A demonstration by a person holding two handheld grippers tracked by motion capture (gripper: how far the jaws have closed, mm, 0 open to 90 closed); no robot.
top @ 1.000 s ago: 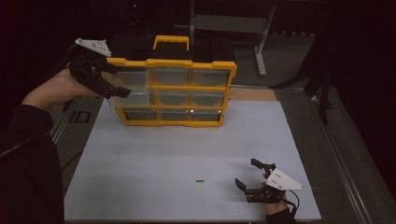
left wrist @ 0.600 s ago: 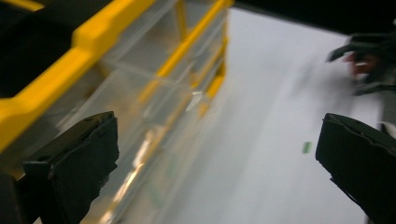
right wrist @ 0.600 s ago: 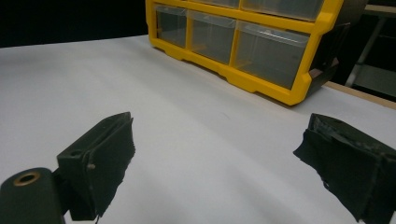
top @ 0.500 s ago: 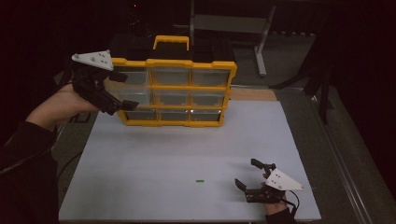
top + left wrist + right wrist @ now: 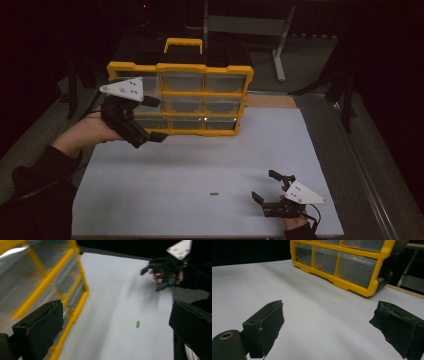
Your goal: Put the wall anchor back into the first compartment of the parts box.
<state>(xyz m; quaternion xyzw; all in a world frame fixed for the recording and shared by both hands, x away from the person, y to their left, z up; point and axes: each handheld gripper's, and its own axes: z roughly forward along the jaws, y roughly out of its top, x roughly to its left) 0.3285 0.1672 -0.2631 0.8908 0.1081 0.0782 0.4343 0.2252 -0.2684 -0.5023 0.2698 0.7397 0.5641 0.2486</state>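
**Yellow organiser upright at the back of the worktop, both grippers empty**

The white worktop (image 5: 200,165) carries a yellow compartment organiser (image 5: 200,100) standing on edge at its far side. The left gripper (image 5: 150,120), fingers spread, hovers at its lower left corner; approach squarely and clamp the yellow frame, not the clear lids. The right gripper (image 5: 267,192) rests open near the front edge. A small green piece (image 5: 214,193) lies between. No writing is legible.
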